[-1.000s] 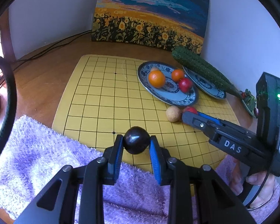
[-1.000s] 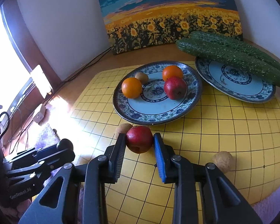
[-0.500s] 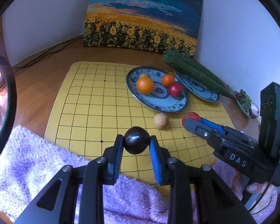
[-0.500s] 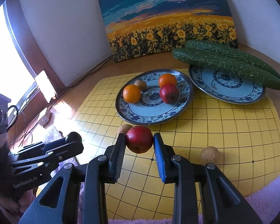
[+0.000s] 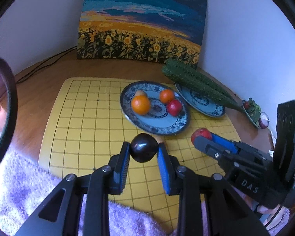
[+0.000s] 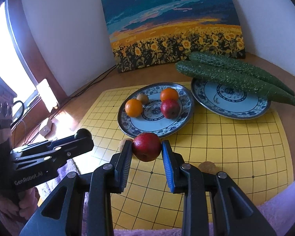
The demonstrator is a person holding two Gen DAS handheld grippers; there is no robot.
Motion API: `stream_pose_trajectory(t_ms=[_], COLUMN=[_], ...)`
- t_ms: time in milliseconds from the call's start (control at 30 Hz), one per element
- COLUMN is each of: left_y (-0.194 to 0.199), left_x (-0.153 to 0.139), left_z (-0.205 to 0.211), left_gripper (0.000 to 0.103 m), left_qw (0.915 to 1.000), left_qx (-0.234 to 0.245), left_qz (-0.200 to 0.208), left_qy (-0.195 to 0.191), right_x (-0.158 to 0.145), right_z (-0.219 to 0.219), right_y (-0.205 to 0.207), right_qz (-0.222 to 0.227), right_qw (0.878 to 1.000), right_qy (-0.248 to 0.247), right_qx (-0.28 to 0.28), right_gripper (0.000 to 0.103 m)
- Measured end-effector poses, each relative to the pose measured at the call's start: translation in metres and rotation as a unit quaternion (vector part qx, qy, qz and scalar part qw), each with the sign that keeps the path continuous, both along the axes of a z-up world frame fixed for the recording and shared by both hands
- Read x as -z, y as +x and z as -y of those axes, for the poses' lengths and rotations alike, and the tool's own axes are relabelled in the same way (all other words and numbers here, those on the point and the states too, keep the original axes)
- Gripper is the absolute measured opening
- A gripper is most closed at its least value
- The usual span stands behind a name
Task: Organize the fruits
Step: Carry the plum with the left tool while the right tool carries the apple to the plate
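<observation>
With the left tongs [image 5: 143,153] clamped on a dark plum [image 5: 144,147] and the right tongs [image 6: 147,151] on a red apple [image 6: 147,146], both just short of the fruit plate [image 6: 183,122], each should be lowered gently into a bare spot beside its oranges [image 6: 133,107].

A dark, glossy round fruit [image 5: 144,150] is clamped between the blue pads of the left gripper [image 5: 144,153], and a red apple [image 6: 147,146] is clamped likewise in the right gripper [image 6: 147,149]. On the blue-patterned plate [image 6: 183,116], at 12 o'clock from the held apple, two oranges [image 6: 133,107] [image 6: 169,95], a second red apple [image 6: 170,109] and a small brown fruit [image 6: 142,98] are seen. A tan round fruit [image 6: 206,166] lies on the yellow grid mat at 4 o'clock; another [image 6: 123,144] sits at 9 o'clock, partly hidden.
</observation>
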State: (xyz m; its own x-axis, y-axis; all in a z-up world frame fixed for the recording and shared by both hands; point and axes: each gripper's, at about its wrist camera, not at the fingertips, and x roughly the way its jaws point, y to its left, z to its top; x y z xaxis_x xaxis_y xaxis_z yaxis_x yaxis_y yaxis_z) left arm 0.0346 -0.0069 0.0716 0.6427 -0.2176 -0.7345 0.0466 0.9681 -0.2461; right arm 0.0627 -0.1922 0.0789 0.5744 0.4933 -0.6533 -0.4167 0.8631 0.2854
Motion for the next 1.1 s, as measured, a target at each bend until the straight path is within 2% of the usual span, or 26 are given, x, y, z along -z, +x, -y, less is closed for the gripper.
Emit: stream_pose_trajectory(t_ms=[333, 567, 800, 1033, 1100], left_y=[0.026, 0.053, 0.069, 0.076, 0.077], left_x=[0.002, 0.014, 0.026, 0.032, 0.034], left_z=[0.020, 0.030, 0.036, 0.034, 0.034], left_gripper=[0.029, 0.029, 0.029, 0.029, 0.029], left_qw=[0.9997, 0.9990, 0.9986, 0.9984, 0.9985], left_qx=[0.021, 0.038, 0.035, 0.014, 0.015], left_qz=[0.001, -0.025, -0.036, -0.028, -0.028], left_qy=[0.010, -0.002, 0.013, 0.047, 0.045], right_x=[-0.002, -0.008, -0.008, -0.003, -0.002], right_z=[0.006, 0.013, 0.017, 0.012, 0.011], right_y=[0.011, 0.025, 0.050, 0.074, 0.080], right_qz=[0.004, 0.009, 0.006, 0.006, 0.005], right_qw=[1.000, 1.000, 0.999, 0.998, 0.998], right_qy=[-0.009, -0.018, -0.032, -0.052, -0.054], right_qx=[0.008, 0.020, 0.028, 0.030, 0.031], right_gripper=[0.031, 0.031, 0.031, 0.031, 0.031])
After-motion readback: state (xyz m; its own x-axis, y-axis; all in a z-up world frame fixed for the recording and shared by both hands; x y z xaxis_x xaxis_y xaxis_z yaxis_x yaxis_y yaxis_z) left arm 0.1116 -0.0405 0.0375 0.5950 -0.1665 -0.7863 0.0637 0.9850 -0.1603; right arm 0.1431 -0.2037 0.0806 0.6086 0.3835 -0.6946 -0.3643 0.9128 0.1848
